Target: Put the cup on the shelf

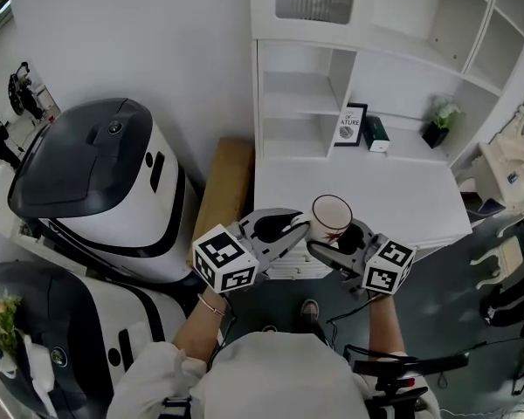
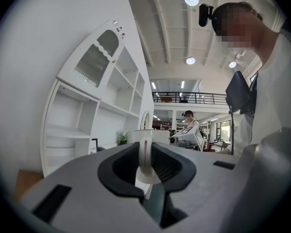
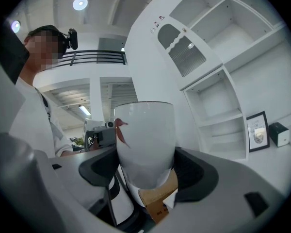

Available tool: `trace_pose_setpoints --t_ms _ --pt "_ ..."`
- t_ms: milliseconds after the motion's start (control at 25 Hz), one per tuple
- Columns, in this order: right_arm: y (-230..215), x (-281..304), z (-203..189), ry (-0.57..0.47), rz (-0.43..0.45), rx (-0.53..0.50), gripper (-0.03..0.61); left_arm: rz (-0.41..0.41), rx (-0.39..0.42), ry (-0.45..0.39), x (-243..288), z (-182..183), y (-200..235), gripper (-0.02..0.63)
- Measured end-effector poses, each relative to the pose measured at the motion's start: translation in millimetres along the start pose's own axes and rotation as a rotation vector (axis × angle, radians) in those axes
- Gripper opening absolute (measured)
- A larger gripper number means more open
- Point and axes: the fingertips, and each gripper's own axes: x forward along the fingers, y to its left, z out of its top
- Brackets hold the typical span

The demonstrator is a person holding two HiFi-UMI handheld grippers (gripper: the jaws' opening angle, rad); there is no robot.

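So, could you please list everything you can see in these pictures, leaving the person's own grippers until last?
cup: one, white with a red mark, held up in front of the shelf unit
shelf unit: one, white, ahead against the wall
framed picture: one, black frame, on the unit's counter
box: one, dark, just right of the picture
potted plant: one, green in a dark pot, at the counter's right end
machines: two, white and dark grey, on the left
board: one, brown, between the upper machine and the shelf unit
left gripper: one, grey, shut on the cup's handle
right gripper: one, grey, shut on the cup's body
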Motion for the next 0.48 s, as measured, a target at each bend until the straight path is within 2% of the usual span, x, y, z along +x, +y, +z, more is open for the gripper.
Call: trace_pose_setpoints --t_ms 480 --pt "-58 50 28 0.008 0.150 -0.029 0.342 0.163 0.000 -0.044 12 18 73 0.071"
